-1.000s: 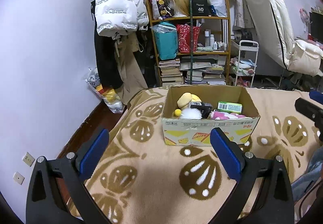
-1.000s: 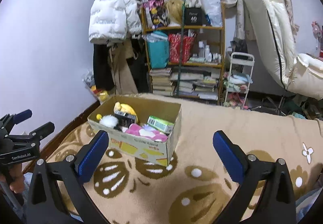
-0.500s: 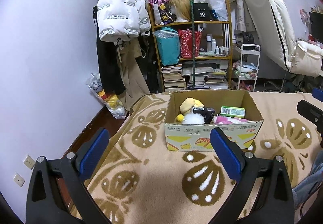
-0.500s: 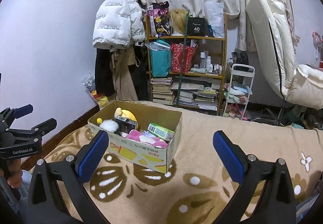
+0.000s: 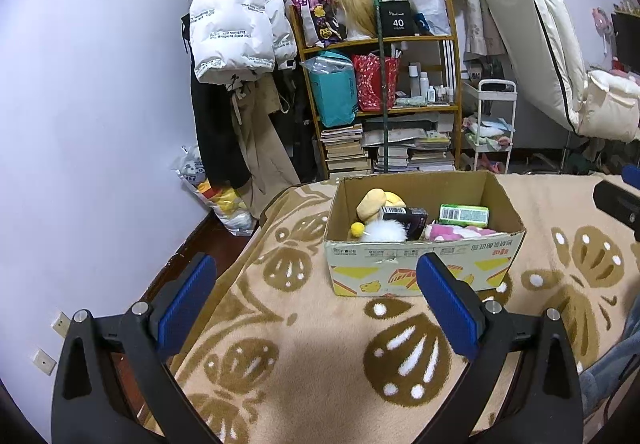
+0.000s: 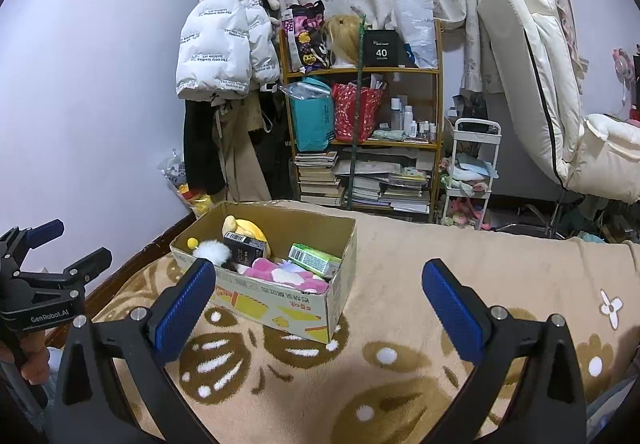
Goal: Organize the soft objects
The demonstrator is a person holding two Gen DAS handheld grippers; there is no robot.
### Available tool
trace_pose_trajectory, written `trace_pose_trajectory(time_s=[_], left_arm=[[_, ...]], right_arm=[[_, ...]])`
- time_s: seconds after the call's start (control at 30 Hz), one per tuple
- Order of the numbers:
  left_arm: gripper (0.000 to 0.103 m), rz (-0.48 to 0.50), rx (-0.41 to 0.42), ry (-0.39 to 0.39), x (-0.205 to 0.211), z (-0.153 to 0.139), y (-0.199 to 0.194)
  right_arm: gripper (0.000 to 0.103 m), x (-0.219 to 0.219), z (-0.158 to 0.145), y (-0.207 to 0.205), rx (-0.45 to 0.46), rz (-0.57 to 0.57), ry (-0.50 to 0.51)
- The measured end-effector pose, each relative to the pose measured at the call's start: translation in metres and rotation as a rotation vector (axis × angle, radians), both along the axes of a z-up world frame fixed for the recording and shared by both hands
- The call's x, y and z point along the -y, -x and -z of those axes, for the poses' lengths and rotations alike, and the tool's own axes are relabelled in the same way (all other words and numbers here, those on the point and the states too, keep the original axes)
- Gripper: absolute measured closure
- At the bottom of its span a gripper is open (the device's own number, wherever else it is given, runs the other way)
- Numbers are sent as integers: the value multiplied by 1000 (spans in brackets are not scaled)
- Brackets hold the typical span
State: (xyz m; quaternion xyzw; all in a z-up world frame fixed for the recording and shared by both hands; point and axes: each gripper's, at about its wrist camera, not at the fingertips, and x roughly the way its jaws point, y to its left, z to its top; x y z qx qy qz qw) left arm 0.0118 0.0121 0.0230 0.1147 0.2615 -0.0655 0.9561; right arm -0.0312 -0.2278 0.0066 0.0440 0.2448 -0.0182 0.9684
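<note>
We hold the left gripper (image 5: 316, 304) and right gripper (image 6: 320, 304) empty, jaws wide apart, above the blanket (image 5: 304, 356). The cardboard box (image 5: 420, 264) of soft toys (image 5: 378, 202) sits near the blanket's far edge, its long axis running along that edge, open top up.

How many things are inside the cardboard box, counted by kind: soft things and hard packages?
In the cardboard box, as far as visible:
Soft things: 3 (yellow plush, white fluffy toy, pink plush)
Hard packages: 2 (black box, green packet)
Total: 5
Things buried below cannot be seen.
</note>
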Motion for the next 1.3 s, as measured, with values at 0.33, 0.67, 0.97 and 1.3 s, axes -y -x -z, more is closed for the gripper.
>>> trace_pose_trajectory(time_s=[0.33, 0.67, 0.97, 1.3], left_arm=[[4, 1, 2, -5, 2, 1, 1], [4, 1, 7, -10, 1, 3, 2], [4, -18, 16, -6, -3, 2, 1], [4, -23, 8, -8, -3, 3, -2]], right_arm=[[0, -3, 0, -1, -6, -7, 3], [0, -7, 6, -5, -20, -13, 6], [0, -7, 7, -5, -18, -9, 1], [0, -7, 10, -6, -27, -11, -3]])
